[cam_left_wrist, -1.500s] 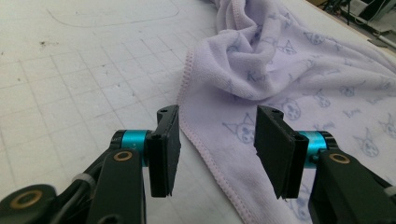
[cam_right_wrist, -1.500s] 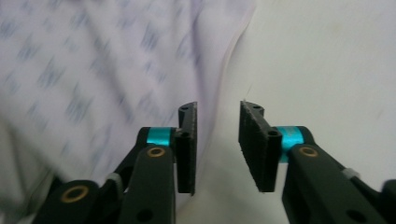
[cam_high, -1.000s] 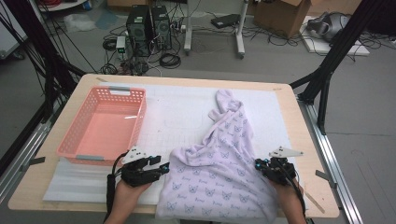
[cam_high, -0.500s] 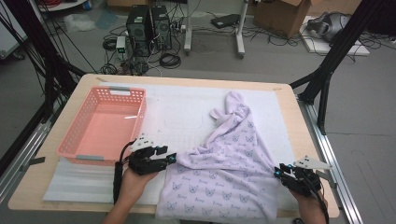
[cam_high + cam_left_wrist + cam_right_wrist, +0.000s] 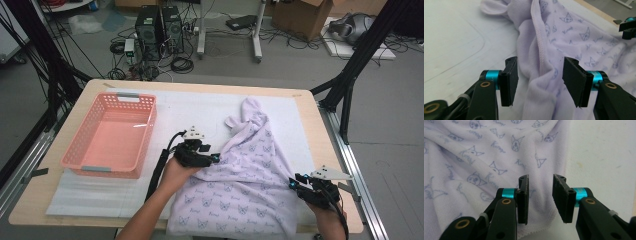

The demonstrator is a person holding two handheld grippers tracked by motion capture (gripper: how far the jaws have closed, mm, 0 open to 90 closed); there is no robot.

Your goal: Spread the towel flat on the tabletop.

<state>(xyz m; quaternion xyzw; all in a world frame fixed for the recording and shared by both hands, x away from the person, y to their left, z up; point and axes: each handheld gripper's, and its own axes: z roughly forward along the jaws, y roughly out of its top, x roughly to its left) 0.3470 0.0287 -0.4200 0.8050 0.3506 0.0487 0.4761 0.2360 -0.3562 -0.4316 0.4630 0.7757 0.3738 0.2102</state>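
A lilac garment (image 5: 250,170) printed with small cat faces lies spread on the right half of the white mat, its bunched top end (image 5: 250,112) pointing away from me. My left gripper (image 5: 214,159) is at the garment's left edge. In the left gripper view its jaws (image 5: 539,80) stand open around a raised fold of cloth (image 5: 541,62), and the pads do not press on it. My right gripper (image 5: 296,183) sits at the garment's near right edge. Its jaws (image 5: 540,197) have just been opening, and the hem (image 5: 536,230) lies loose between them.
An empty pink plastic basket (image 5: 110,135) stands on the left of the white mat (image 5: 200,105). The wooden table's edge (image 5: 330,150) runs close to my right gripper. Black frame posts (image 5: 350,75) rise at both sides, with computers and cables on the floor beyond.
My left gripper has moved right and away from me, from the near edge to the garment's left side. My right gripper has slid right, opened and let go of the cloth.
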